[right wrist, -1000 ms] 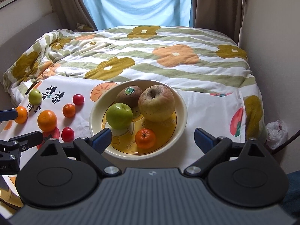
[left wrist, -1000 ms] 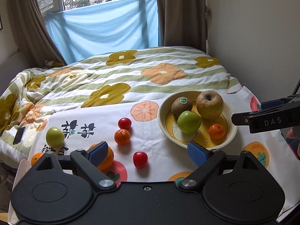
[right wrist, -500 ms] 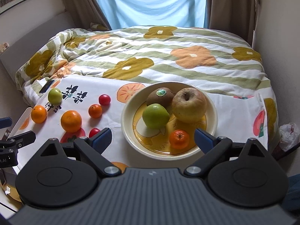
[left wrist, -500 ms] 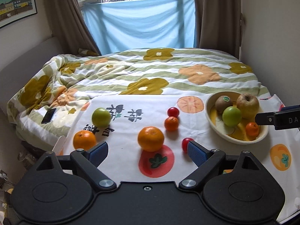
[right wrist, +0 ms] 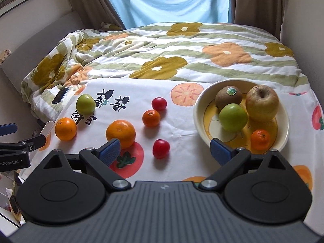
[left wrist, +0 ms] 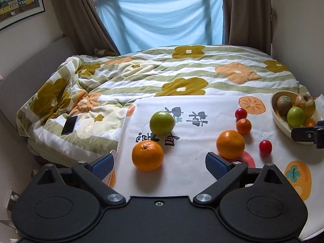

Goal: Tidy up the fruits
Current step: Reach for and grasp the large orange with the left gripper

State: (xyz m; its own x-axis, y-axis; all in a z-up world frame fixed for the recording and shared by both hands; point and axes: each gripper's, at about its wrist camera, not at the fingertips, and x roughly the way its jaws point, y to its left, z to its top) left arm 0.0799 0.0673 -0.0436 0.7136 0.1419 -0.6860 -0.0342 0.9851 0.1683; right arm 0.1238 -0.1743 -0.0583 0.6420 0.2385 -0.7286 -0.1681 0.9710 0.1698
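A cream bowl on the printed cloth holds a kiwi, a green apple, a brownish apple and a mandarin. Loose on the cloth lie two oranges, a green apple, a mandarin and two red tomatoes. My left gripper is open and empty, just behind the near orange. My right gripper is open and empty, above the near tomato, left of the bowl.
The cloth lies over a table at the foot of a bed with a flowered quilt. A phone lies on the quilt at the left. Walls stand close on both sides, curtains behind.
Both grippers have swung left. The left one now faces the orange and green apple at the cloth's left end; the right one now faces the loose fruit instead of the bowl. Both stay open.
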